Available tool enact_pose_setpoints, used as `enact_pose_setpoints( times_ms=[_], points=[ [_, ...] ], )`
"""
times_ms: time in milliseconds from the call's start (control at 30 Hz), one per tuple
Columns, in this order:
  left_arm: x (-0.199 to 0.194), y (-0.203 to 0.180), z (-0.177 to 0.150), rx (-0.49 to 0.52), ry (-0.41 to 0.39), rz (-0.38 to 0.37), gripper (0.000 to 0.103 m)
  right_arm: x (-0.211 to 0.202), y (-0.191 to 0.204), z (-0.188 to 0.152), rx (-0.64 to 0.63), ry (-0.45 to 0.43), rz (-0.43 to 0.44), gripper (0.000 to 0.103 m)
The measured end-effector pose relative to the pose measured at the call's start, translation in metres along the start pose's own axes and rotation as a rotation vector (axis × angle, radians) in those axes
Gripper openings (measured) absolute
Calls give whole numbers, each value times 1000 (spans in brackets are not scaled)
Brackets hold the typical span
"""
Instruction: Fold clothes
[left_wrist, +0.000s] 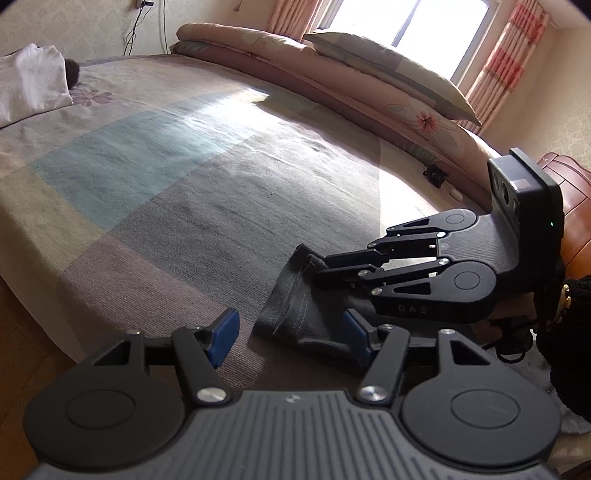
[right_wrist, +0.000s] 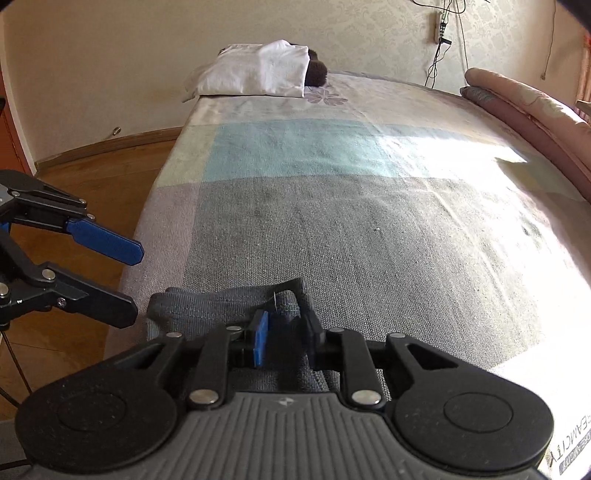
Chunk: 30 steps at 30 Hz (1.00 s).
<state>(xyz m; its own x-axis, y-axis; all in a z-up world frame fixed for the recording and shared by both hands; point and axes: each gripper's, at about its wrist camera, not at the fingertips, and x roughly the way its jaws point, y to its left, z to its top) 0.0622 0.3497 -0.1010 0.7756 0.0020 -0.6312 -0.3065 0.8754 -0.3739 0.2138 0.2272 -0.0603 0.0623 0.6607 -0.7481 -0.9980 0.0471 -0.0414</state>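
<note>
1. The dark grey garment (right_wrist: 236, 299) lies bunched on the bed (right_wrist: 369, 221), at its near edge beside the wooden floor (right_wrist: 92, 177).
2. The right gripper (right_wrist: 286, 332) has its jaws narrow, with a fold of the garment between them; whether the pads press on it cannot be told.
3. The left gripper (left_wrist: 291, 332) stands with jaws wide, holding nothing, just beside the garment.
4. Far across the bed from the garment lie a white pillow (right_wrist: 258, 70) and a rolled pink quilt (left_wrist: 295, 62); the bed between is bare.
</note>
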Motion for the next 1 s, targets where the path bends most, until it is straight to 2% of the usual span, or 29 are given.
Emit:
enact_pose_setpoints(
  times_ms=[33, 100, 167, 200, 300, 333, 533, 700, 800, 1000],
  points=[
    [2, 0, 0, -5, -1, -5, 60, 1, 1, -1, -10, 2, -5, 19],
    [4, 1, -1, -27, -4, -19, 51, 1, 0, -2, -2, 2, 3, 19],
    [7, 4, -2, -51, 0, -38, 38, 3, -5, -2, 18, 7, 23, 21],
    [8, 5, -3, -56, 2, -40, 36, 4, -7, -2, 25, 7, 33, 21],
    [12, 8, -6, -63, 13, -25, 35, 0, -9, -3, 29, -11, 34, 7],
    [14, 10, -7, -65, 13, -23, 35, -3, -9, -4, 26, -22, 32, 5],
    [18, 7, -7, -46, 7, -32, 35, -24, -9, -5, 24, -84, 28, 5],
    [17, 2, -6, -8, -26, -15, 35, -40, -10, -8, 24, -143, 46, 5],
    [16, 0, -6, 12, -48, -34, 35, -52, -8, -10, 6, -170, 58, 5],
    [28, 4, -1, 62, -49, -70, 35, -61, -5, -17, -20, -162, 79, 5]
  ],
)
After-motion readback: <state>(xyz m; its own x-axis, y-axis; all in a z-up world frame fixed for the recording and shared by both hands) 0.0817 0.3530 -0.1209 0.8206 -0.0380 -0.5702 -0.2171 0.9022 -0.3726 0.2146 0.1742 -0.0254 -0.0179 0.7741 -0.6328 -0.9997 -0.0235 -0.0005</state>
